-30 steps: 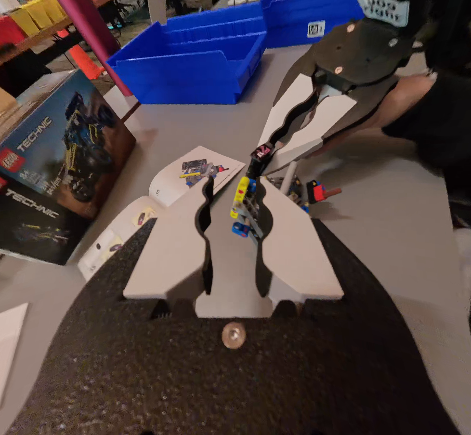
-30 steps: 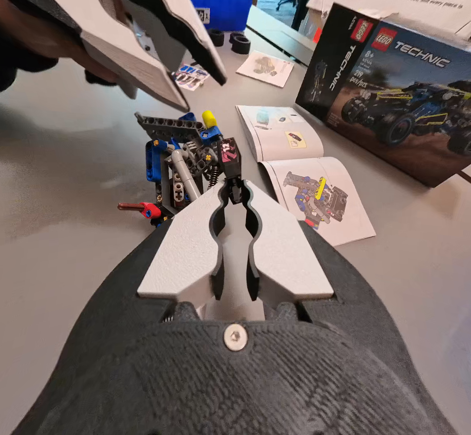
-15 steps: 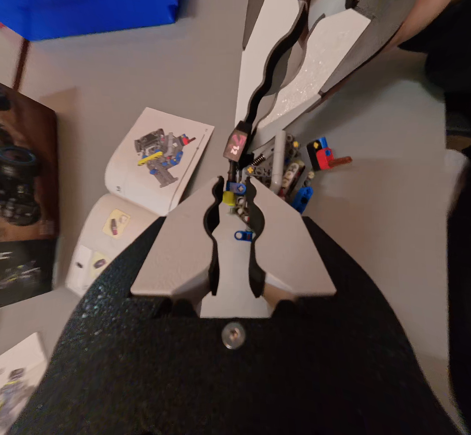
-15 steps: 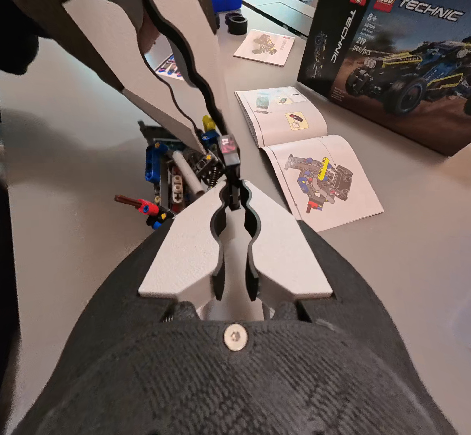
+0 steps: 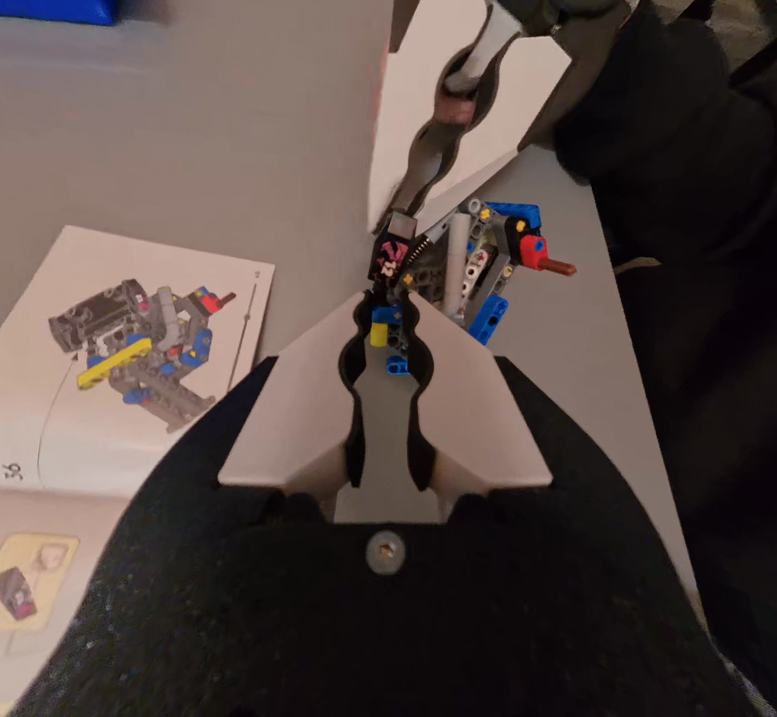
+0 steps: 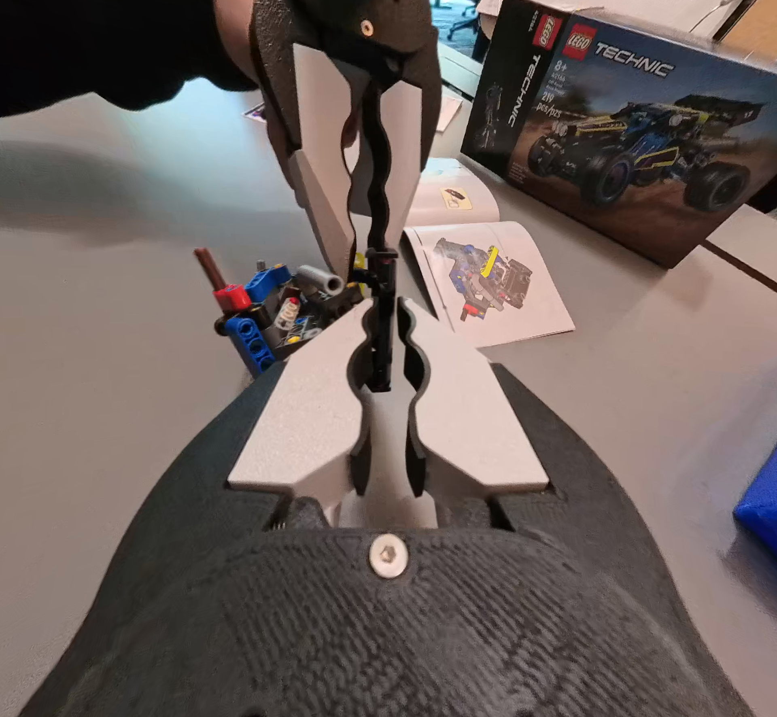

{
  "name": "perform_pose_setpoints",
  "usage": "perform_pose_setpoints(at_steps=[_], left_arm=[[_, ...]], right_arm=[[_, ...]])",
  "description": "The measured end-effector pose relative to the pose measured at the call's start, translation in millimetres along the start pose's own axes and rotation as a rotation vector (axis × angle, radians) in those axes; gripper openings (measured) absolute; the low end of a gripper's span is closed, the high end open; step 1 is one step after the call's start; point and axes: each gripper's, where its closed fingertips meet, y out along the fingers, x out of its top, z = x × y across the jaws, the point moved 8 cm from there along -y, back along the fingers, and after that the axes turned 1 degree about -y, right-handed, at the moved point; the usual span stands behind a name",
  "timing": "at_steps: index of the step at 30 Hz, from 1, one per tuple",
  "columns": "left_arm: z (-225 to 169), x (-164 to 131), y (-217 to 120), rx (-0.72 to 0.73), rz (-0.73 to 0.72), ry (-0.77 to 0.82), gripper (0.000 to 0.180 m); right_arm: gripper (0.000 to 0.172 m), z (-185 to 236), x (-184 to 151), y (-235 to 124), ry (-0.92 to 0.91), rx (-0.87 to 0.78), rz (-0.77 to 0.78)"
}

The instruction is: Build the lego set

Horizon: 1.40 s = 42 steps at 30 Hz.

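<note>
Here, a part-built brick model [image 5: 471, 272] in grey, blue and black stands on the grey table [image 5: 210, 129], just beside an open instruction booklet [image 5: 138, 343].

Left gripper [image 5: 387, 301]: comes down on the model from above, jaws drawn close around its blue-and-yellow end; looks clamped on it, though pad contact is only partly visible.

Right gripper [image 6: 384, 306]: jaws nearly together on a thin black panel piece [image 6: 380, 318], which reaches forward to the model's edge, right where the left gripper's tips come down.

Risks, as judgement: both sets of tips crowd the same spot, so they could knock each other; a sideways push could tip the model, or twist the thin panel out of its narrow hold.

View differences: the left wrist view shows the panel's pink-patterned face and the model's red connector with brown axle [image 5: 546, 259] from above. The right wrist view shows the panel edge-on, plus the printed set box [image 6: 622, 129] behind the booklet.
</note>
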Motion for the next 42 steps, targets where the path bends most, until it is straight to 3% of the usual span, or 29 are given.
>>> perform_pose_setpoints(at_steps=[16,26,33,42], left_arm=[[2,-14,9,0.198,-0.253,0.147,0.018],[13,0,14,-0.037,-0.429,0.048,0.012],[28,17,27,0.029,-0.204,0.156,0.004],[29,16,32,-0.043,-0.263,0.094,0.003]], right_arm=[[0.003,-12,-8,-6,0.07,-0.059,0.066],[0.003,-19,-11,-22,0.11,-0.096,0.03],[0.002,-26,-15,-19,0.161,-0.151,0.083],[0.003,-22,-16,-26,0.17,-0.146,0.081]])
